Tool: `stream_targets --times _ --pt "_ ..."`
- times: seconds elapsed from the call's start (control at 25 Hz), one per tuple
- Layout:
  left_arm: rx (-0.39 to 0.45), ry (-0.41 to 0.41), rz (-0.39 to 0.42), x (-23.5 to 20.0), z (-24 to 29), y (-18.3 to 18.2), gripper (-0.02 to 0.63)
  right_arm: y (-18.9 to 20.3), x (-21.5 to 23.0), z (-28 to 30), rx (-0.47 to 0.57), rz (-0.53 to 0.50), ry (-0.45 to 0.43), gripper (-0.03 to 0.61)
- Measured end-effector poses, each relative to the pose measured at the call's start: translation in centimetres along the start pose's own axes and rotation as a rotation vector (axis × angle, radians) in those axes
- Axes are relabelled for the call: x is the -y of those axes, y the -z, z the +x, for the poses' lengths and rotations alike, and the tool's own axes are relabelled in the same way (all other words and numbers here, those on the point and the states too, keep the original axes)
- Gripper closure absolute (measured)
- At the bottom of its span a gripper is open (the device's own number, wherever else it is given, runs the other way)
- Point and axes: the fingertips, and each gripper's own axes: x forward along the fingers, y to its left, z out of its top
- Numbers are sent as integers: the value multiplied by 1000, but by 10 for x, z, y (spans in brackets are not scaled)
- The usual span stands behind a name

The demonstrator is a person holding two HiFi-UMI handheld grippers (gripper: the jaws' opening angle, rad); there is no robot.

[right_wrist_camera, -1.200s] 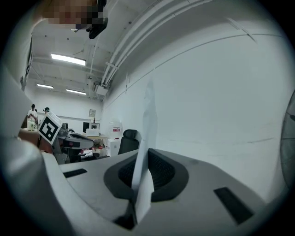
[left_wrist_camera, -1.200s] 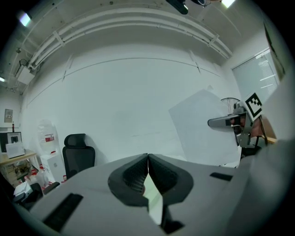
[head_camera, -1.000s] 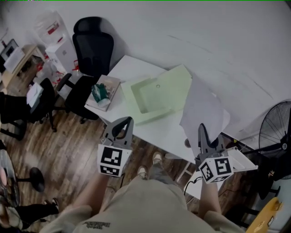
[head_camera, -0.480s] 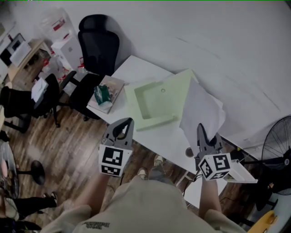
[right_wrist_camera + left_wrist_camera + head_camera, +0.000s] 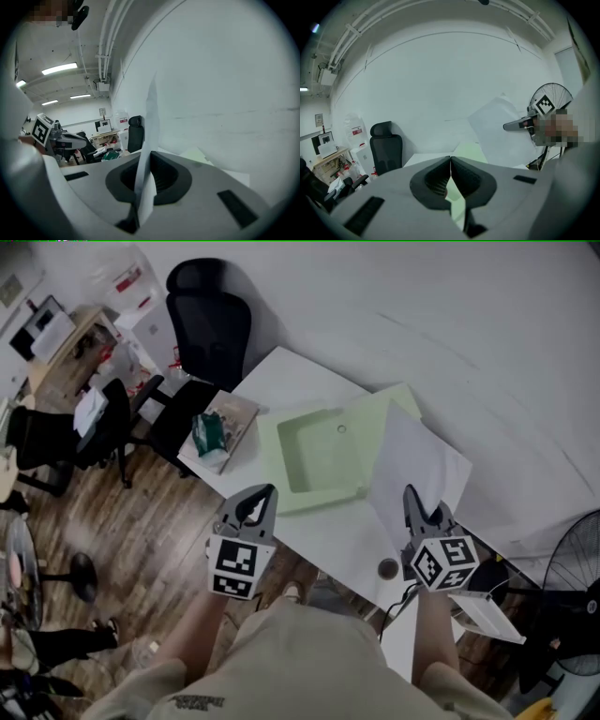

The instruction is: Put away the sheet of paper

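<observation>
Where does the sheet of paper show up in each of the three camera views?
Head view: sheet of paper, right of centre.
Left gripper view: right of centre, pale against the wall.
Right gripper view: centre, edge-on, clamped in the right gripper.
Shared landmark: the black office chair, left of the paper in all three.

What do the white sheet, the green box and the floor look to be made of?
The sheet looks like thin matte white paper: it curves, and shows edge-on as a thin strip in the right gripper view. The green box is probably plastic or card, pale and smooth with stiff raised walls; I cannot tell which. The floor is wood or wood-look planks, brown with a slight sheen; board seams show.
</observation>
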Motion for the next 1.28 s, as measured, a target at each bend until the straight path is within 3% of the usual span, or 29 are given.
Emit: stream_targets --times 0.28,0.48,0.84,1.12,1.28 --pt "-96 -43 26 1 39 19 592 26 40 50 -85 113 -122 555" --pt "-171 -72 -14 -1 69 43 592 39 68 85 -119 171 -206 555" --pt "-274 -101 -55 -11 96 85 592 63 95 139 -187 284 -264 555" --pt "-328 -82 -88 -28 114 112 592 93 103 183 -293 206 -228 555" --pt "-343 -85 -200 -46 127 127 592 112 101 204 -362 188 -228 555"
